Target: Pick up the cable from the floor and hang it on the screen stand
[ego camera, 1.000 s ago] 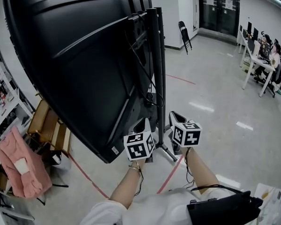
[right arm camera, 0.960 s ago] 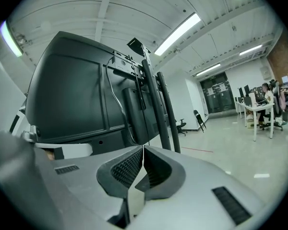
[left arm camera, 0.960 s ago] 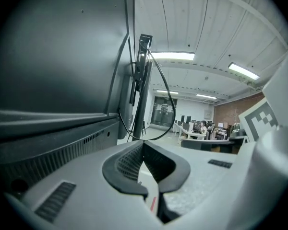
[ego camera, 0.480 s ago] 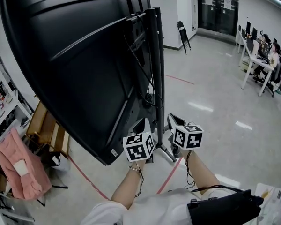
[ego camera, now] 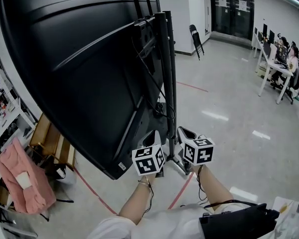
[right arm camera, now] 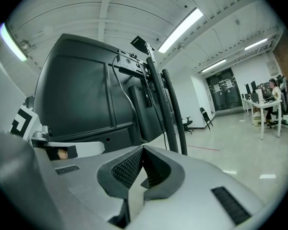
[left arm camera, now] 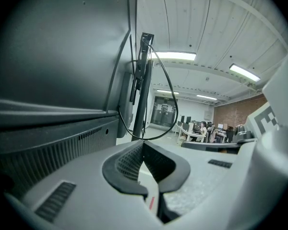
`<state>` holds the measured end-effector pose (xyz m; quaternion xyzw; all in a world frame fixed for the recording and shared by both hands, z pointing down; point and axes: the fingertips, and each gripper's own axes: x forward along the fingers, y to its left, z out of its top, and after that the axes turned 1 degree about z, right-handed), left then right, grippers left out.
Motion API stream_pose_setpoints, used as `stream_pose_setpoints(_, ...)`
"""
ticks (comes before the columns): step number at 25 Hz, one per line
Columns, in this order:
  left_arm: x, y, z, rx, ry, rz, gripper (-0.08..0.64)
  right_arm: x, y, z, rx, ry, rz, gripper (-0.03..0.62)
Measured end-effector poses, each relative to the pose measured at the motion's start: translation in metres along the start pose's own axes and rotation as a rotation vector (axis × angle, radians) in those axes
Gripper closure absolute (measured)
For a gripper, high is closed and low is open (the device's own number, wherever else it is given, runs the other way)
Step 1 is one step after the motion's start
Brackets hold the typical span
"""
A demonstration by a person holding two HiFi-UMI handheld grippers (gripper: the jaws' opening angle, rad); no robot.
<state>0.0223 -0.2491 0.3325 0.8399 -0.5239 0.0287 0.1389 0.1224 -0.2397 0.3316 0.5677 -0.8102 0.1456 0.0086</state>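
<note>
- Both tools are held low and close together, just in front of the foot of the screen stand [ego camera: 168, 78], behind the big black screen [ego camera: 79, 73]
- The left gripper [ego camera: 152, 136] has its jaws pressed together with nothing between them; its own view shows the two ribbed pads meeting at the tips
- The right gripper [ego camera: 185, 132] is the same: jaws together, nothing pinched, pointing up along the stand's posts
- The only cable [left arm camera: 176, 107] I can make out is a thin black one draped in a loop from high on the stand's post down past the lower edge of the screen, well clear of the floor [ego camera: 229, 108]
- I see no cable lying on the stretch of floor that shows; only a red tape line [ego camera: 181, 190] runs across it near the stand's feet
- My reading: with neither tool carrying anything, either the hanging is finished and that loop is the result, or the pick-up has not begun and the floor cable is out of sight. I cannot tell which
- If the loop is the hung cable, the next move is only to draw both tools back without snagging it
- If not, one gripper must spread its jaws, go down to the floor, and find the cable there
</note>
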Motion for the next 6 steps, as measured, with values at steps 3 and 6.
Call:
stream_pose_setpoints(3, 0.0017, -0.0012, -0.0025, -0.001, 0.003, -0.003, 0.557, 0.0013, -0.0007, -0.0012, 0.003, 0.002, 0.003, 0.574)
stream_pose_setpoints(6, 0.0037, -0.0026, -0.0041, -0.005, 0.002, -0.007, 0.557, 0.0028, -0.0017, -0.0029, 0.006, 0.007, 0.009, 0.574)
